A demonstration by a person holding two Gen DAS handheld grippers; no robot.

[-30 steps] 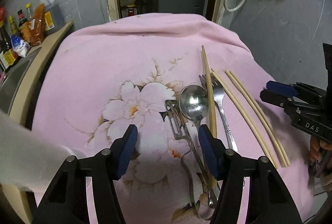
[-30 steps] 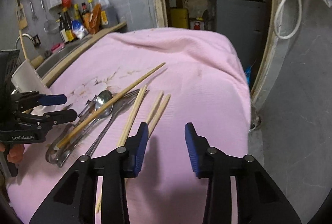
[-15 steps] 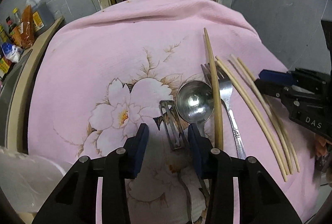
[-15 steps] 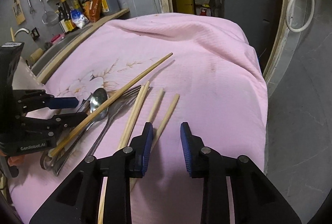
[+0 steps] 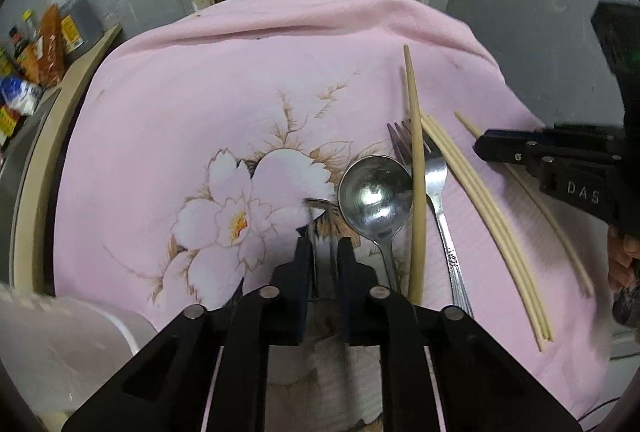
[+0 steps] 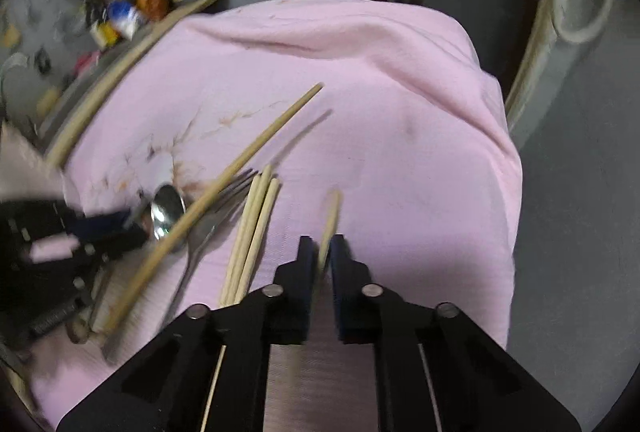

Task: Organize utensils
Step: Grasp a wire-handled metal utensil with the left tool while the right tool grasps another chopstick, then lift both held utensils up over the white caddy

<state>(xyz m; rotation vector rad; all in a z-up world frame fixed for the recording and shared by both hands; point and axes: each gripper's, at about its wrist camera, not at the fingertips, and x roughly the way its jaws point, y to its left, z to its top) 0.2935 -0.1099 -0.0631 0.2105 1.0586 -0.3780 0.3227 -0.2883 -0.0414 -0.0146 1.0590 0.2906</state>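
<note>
Pink cloth (image 5: 168, 104); both tongs now narrower.

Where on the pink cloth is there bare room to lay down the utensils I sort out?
Free: the far half of the pink flowered tablecloth, beyond the chopstick tips, and the printed flower to the left of the steel spoon. Also the strip right of the pale chopstick in the right gripper. Crowded: spoon, steel fork, tan wooden chopstick overlap.

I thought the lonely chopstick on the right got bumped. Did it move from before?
Yes. The single chopstick has slid sideways, away from the other pale chopsticks, and now sits between the right tool's fingers.
</note>
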